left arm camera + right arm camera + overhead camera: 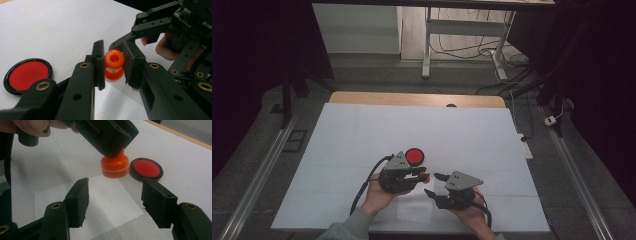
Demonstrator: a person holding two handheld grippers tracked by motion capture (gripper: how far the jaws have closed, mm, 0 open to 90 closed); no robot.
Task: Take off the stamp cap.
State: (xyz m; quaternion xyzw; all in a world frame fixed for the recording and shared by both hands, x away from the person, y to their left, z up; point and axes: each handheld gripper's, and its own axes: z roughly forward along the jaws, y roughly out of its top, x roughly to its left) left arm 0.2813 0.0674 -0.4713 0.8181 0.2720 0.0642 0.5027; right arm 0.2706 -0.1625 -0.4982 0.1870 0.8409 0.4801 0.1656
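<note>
Nearest the person, a small sheet of paper (414, 210) lies flat on the white table cover (362, 130), bearing a faint reddish mark (93, 199) near its middle. The right gripper (435, 184) hangs just above the sheet's right side with its jaws apart and nothing between them. A little farther on, the left gripper (421, 174) has its jaws clamped on the narrow upper part of an orange stamp (114, 65), which hangs clear of the table, its broad base facing down over the far edge of the paper. Beyond that, and just beside the left gripper, sits the round red ink pad (415, 157) in its black rim, open and well within reach. The step in hand looks like stamping the sheet, and doing it well seems mainly a matter of squareness: the stamp's base should meet the paper flat, not on an edge, so the left hand ought to level it before lowering and then press straight down without sliding, lifting off just as cleanly. The paper is light and loose, so it could shift or cling to the stamp; the right gripper is well placed to pin a corner down, provided its jaws stay off the spot where the print will land. The grip on the narrow part looks secure but could let the stamp pivot under a lopsided push.
</note>
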